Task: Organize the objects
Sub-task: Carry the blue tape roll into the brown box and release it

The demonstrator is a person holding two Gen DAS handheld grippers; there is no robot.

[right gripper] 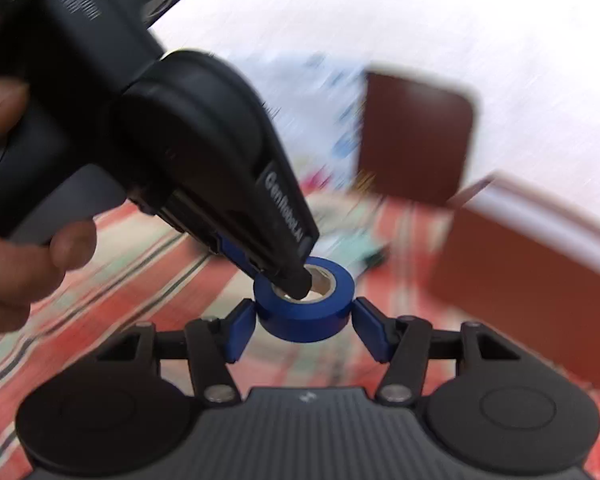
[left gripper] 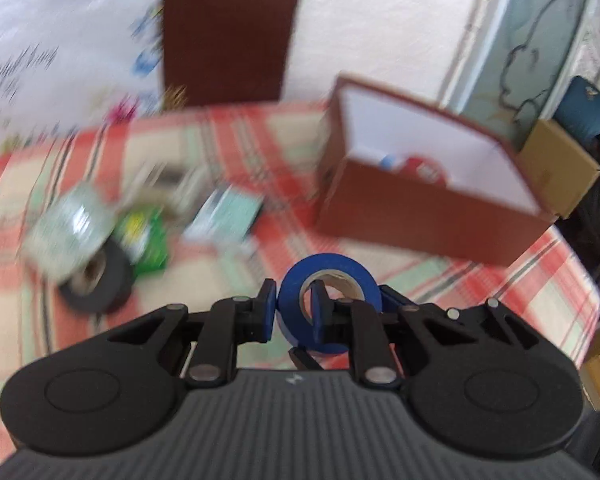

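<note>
Both grippers are meeting at the blue tape roll (left gripper: 328,306): left gripper (left gripper: 292,314) is pinching its wall, right gripper (right gripper: 305,330) is flanking it, pads apart, above the plaid cloth (left gripper: 480,280).

A matt blue tape roll (left gripper: 328,280) with a pale cardboard core sits in the matt black plastic left tool (left gripper: 292,312) with steel-looking pivot pins, above a woven checked cloth (left gripper: 260,140) on the bench, near a smooth brown cardboard box (left gripper: 428,216) lined white.
</note>
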